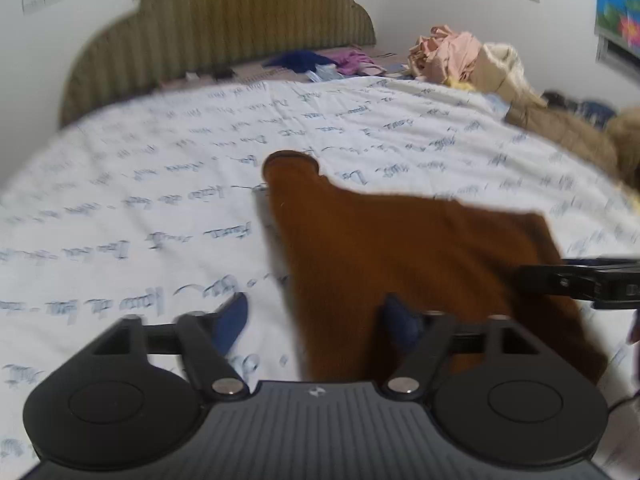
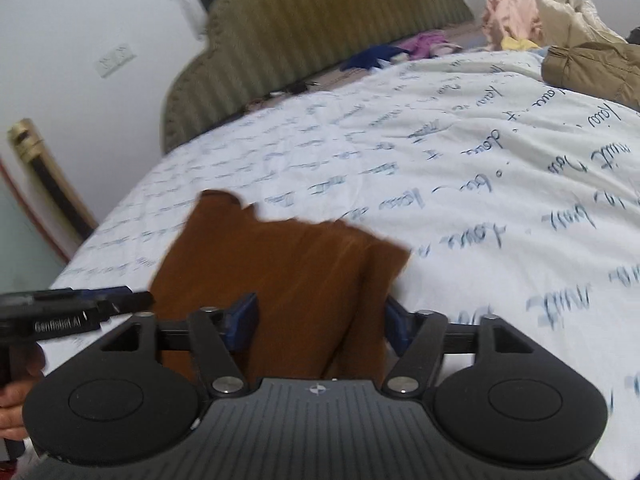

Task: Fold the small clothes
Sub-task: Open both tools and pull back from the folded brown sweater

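We are in a home bedroom: a bed (image 1: 160,184) with a white sheet printed in blue handwriting fills the view. At its far end stands an olive headboard (image 1: 224,28), with loose clothes (image 1: 452,56) heaped beside it.

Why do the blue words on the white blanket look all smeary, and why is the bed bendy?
Left wrist view: motion blur smears the white quilt with blue handwriting and the rust-brown knitted garment. Right wrist view: writing is sharper at the right and blurred toward the striped olive headboard. In both, the fisheye lens bends the bed's edges.
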A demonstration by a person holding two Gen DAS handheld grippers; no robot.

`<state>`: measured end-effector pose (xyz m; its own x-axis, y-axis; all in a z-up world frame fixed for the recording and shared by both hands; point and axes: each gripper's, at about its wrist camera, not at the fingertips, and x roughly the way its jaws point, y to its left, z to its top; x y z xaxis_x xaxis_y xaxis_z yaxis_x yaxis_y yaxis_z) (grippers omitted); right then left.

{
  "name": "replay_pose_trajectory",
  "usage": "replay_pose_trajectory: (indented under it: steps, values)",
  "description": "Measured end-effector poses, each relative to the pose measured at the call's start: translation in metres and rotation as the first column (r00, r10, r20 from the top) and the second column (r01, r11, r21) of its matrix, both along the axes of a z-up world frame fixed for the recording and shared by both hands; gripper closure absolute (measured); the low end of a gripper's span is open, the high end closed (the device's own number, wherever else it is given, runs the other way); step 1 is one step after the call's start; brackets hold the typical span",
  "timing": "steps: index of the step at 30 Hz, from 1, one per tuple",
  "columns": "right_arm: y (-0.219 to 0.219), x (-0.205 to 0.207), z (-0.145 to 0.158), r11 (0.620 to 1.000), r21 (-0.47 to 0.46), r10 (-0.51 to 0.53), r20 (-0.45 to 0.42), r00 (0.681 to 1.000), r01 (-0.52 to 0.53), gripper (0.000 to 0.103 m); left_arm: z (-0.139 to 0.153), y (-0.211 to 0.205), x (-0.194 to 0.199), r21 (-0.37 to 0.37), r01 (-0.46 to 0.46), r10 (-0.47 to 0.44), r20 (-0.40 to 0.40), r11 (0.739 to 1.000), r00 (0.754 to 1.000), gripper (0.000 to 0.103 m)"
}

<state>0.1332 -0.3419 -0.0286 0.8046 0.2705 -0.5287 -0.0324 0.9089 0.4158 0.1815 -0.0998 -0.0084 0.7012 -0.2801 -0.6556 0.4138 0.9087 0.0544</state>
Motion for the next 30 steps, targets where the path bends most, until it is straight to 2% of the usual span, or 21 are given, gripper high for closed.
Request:
replay_pose_trajectory:
  steps: [2, 3, 4, 7, 10, 12, 15, 20, 23, 30]
  values:
    - [0.008, -0.006, -0.008, 0.997, -0.081, -0.006, -0.036, 0.999, 0.003, 0.021, -0.008, -0.005, -0.006, 0.065, -0.018, 0.015, 0.038, 0.998, 0.999, 0.026]
    - [0.011, -0.008, -0.010, 0.990, -0.131, -0.053, -0.055, 0.997, 0.046, 0.020, -0.009, -0.003, -0.007, 0.063, -0.040, 0.038, 0.025, 0.997, 0.999, 0.026]
    - [0.012, -0.012, -0.011, 0.987, -0.143, -0.087, -0.056, 0.995, 0.078, 0.018, -0.007, 0.001, -0.010, 0.037, -0.059, 0.058, 0.009, 0.998, 0.998, 0.026]
    - [0.015, -0.039, -0.003, 0.987, -0.078, -0.139, -0.008, 0.990, 0.138, 0.018, 0.000, 0.011, -0.026, -0.017, -0.089, 0.089, 0.011, 0.996, 0.996, 0.027]
    - [0.034, -0.060, 0.001, 0.985, -0.108, -0.131, 0.037, 0.991, 0.134, 0.010, -0.003, 0.013, -0.042, -0.011, -0.122, 0.122, 0.018, 0.993, 0.992, 0.027]
    - [0.049, -0.069, -0.002, 0.984, -0.146, -0.101, 0.031, 0.994, 0.105, 0.004, -0.008, 0.014, -0.049, -0.012, -0.132, 0.132, -0.009, 0.991, 0.991, 0.027]
    - [0.067, -0.076, -0.006, 0.978, -0.193, -0.082, 0.008, 0.997, 0.082, 0.003, -0.013, 0.017, -0.063, -0.028, -0.142, 0.141, -0.032, 0.989, 0.989, 0.027]
    - [0.083, -0.098, -0.006, 0.984, -0.174, -0.049, 0.002, 0.999, 0.049, 0.001, -0.018, 0.023, -0.084, -0.026, -0.149, 0.148, -0.040, 0.989, 0.988, 0.027]
    - [0.093, -0.110, -0.005, 0.978, -0.207, -0.034, 0.005, 0.999, 0.035, 0.000, -0.022, 0.027, -0.093, -0.037, -0.154, 0.152, -0.047, 0.987, 0.987, 0.027]
    - [0.102, -0.120, -0.014, 0.966, -0.238, -0.097, 0.026, 0.995, 0.100, 0.000, -0.030, 0.031, -0.111, -0.044, -0.150, 0.150, -0.006, 0.988, 0.989, 0.025]
